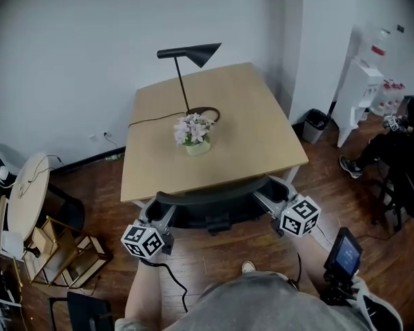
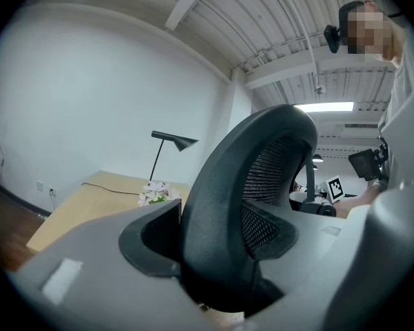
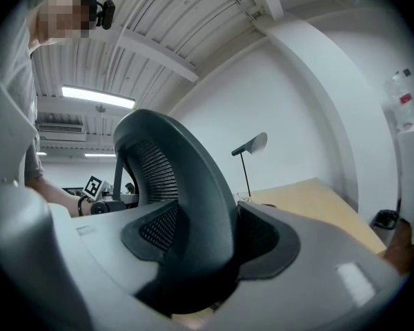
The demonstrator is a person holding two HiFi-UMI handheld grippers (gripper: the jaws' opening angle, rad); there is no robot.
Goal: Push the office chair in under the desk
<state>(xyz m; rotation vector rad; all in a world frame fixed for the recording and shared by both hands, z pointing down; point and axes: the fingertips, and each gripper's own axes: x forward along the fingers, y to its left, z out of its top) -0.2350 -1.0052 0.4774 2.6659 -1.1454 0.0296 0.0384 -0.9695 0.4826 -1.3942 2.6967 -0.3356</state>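
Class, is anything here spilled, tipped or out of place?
Nothing stands out. The lamp and flower pot stand upright on the desk; the chair sits parallel to its near edge, held by the left gripper and right gripper.

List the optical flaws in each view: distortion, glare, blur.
Head view: wide-angle bowing of the desk edges, dark vignette in the corners, even light, sharp overall. Left gripper view: fisheye circle with black borders, the chair looms large, the ceiling light is blown out. Right gripper view: same fisheye and black borders, the light strip glares.
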